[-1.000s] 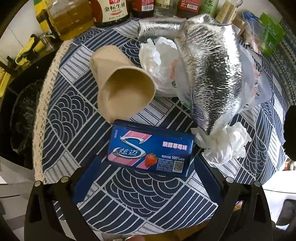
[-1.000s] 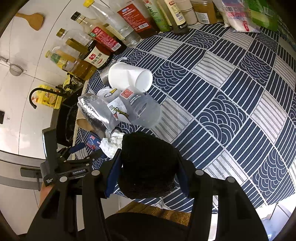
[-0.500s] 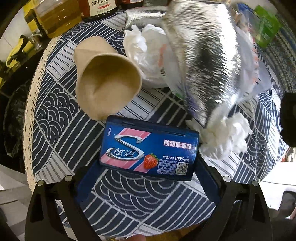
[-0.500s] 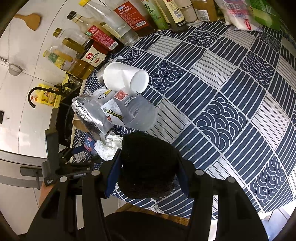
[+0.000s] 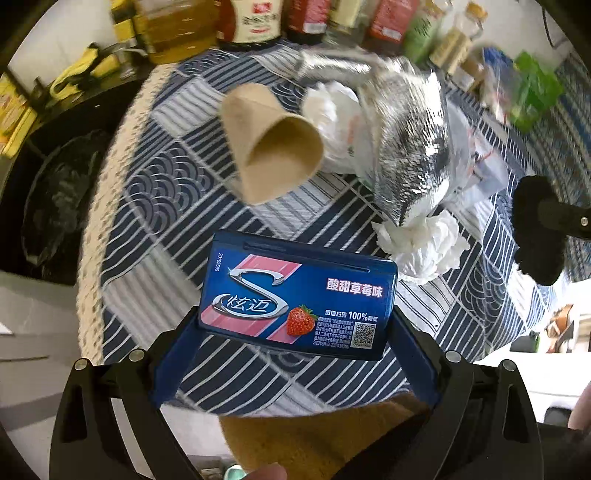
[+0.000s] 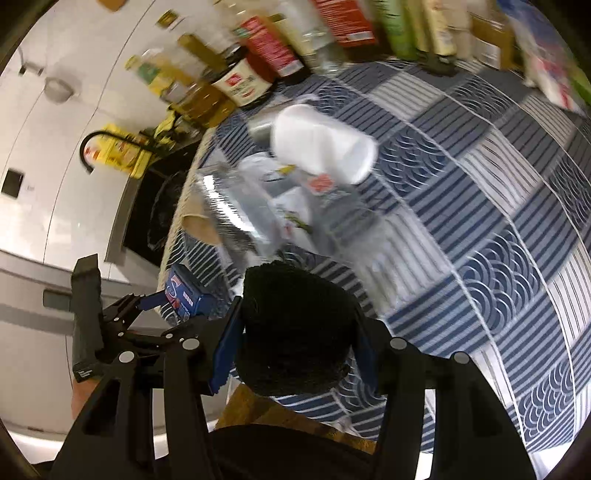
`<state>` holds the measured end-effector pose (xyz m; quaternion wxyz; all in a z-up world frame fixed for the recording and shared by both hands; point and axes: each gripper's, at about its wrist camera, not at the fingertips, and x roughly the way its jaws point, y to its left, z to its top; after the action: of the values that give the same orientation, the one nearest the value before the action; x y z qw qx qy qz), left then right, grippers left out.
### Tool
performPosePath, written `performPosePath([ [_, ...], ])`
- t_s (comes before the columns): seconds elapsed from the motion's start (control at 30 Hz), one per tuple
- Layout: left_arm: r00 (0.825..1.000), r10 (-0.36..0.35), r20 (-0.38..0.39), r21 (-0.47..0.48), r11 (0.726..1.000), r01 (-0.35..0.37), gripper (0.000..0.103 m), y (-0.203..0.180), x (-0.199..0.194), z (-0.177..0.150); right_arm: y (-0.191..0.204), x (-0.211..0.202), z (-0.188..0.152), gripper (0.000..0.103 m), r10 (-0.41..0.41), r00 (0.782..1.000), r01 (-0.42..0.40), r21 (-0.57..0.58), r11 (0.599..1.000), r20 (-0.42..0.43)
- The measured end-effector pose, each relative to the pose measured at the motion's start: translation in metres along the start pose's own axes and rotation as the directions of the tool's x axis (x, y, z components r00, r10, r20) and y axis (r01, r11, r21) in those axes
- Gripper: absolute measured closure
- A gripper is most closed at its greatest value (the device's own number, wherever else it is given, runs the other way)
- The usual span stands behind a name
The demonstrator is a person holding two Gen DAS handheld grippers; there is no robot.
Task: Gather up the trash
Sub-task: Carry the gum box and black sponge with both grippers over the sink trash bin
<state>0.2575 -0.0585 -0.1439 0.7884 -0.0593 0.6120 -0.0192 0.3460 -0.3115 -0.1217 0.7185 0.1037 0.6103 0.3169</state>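
Observation:
My left gripper point(image 5: 295, 328) is shut on a blue gum box point(image 5: 297, 301) with a strawberry picture and holds it above the near table edge; the box also shows in the right wrist view point(image 6: 181, 291). My right gripper point(image 6: 295, 332) is shut on a black fuzzy ball point(image 6: 295, 328), also seen at the right of the left wrist view point(image 5: 537, 229). On the patterned tablecloth point(image 5: 177, 184) lie a brown paper cup point(image 5: 273, 158) on its side, a silver foil bag point(image 5: 406, 147), crumpled white tissue point(image 5: 421, 247) and a white plastic bag point(image 5: 332, 122).
Bottles of oil and sauce point(image 5: 251, 18) line the table's far edge. A white cup point(image 6: 321, 144) lies on its side beside a clear plastic bag point(image 6: 321, 206). A sink with a black-lined bin point(image 5: 55, 199) is left of the table. A brown wooden edge point(image 5: 314, 435) sits below.
My left gripper has lifted the gum box off the cloth and drawn back toward the near edge. The right gripper with the black ball has swung, and its view is blurred.

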Motion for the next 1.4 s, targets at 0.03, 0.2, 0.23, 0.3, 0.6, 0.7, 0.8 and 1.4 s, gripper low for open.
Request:
performPosePath([
  [0.03,1.000,0.005,0.010,-0.010,1.000,-0.005,0.010,0.005,-0.005,-0.001,0.009,0.002,0.003,0.048,0.008,1.000,-0.008,-0.022,1.000,-0.007],
  [0.2,0.999,0.017,0.046,-0.056,0.998,-0.014,0.010,0.031,-0.026,-0.011,0.051,0.014,0.017,0.048,0.020,0.999,-0.023,-0.126,0.992,-0.028],
  [0.23,0.998,0.016,0.057,-0.070,0.997,-0.012,0.010,0.033,-0.032,-0.012,0.059,0.016,0.019,0.048,0.021,0.999,-0.025,-0.144,0.989,-0.030],
  [0.3,0.997,0.018,0.074,-0.088,0.996,-0.012,0.010,0.046,-0.037,-0.012,0.075,0.022,0.023,0.048,0.020,0.999,-0.026,-0.177,0.984,-0.032],
  [0.6,0.994,0.021,0.111,-0.165,0.986,-0.002,0.010,0.128,-0.056,-0.004,0.152,0.070,0.051,0.048,0.030,0.997,-0.047,-0.241,0.969,-0.074],
  [0.7,0.992,0.024,0.121,-0.168,0.986,-0.003,0.010,0.164,-0.061,0.005,0.179,0.092,0.062,0.048,0.009,0.996,-0.032,-0.260,0.965,-0.086],
  [0.8,0.993,0.023,0.118,-0.183,0.983,-0.001,0.010,0.195,-0.060,0.010,0.200,0.115,0.072,0.048,-0.004,0.995,-0.023,-0.256,0.966,-0.104],
  [1.4,0.997,-0.059,0.044,-0.135,0.989,0.065,0.010,0.376,-0.044,0.051,0.346,0.267,0.166,0.048,-0.048,0.986,0.011,-0.223,0.975,-0.162],
])
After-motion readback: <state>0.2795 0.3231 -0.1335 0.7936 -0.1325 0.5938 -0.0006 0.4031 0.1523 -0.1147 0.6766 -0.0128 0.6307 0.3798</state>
